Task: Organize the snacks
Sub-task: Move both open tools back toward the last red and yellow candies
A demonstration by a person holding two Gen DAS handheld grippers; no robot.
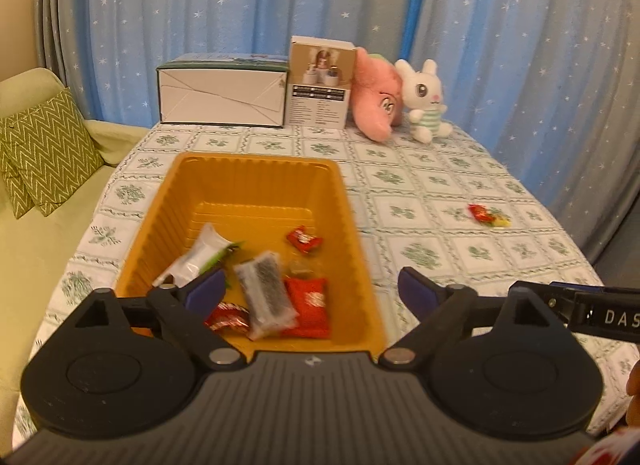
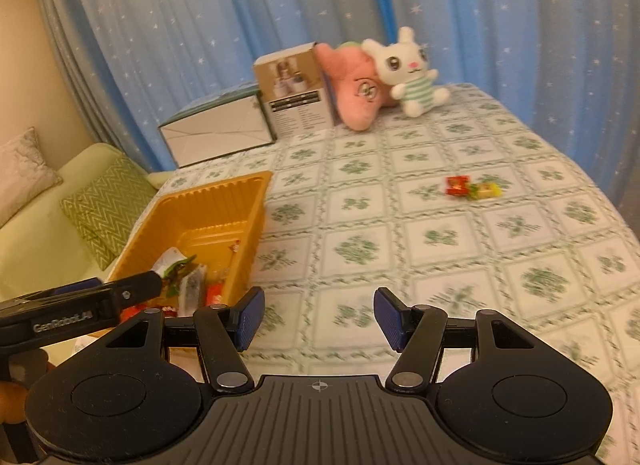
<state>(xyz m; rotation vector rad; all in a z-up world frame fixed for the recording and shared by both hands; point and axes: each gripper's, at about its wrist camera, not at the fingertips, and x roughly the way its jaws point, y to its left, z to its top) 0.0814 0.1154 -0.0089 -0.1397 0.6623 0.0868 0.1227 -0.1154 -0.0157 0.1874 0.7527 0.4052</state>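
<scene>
Right wrist view: right gripper (image 2: 316, 317) wide, empty; reach far right to red candy (image 2: 457, 185), yellow candy (image 2: 489, 190) touching it, pinch one; left gripper (image 1: 310, 291) wide, empty, over orange bin (image 1: 256, 169)

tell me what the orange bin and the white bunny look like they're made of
Orange bin: probably thin moulded plastic, semi-glossy, judging by its ribbed walls and soft sheen.
White bunny: plush fabric, matte and fuzzy, with a striped knit-looking body; the filling can't be seen.

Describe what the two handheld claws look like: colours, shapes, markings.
Both match: the left claw and right claw have matte black ribbed bodies, two round black discs, silver pivot bolts and blue textured finger pads. White lettering reads "GenRobot.AI" along the left claw's side and "DAS" on the right's. No cables or sleeves show.
</scene>
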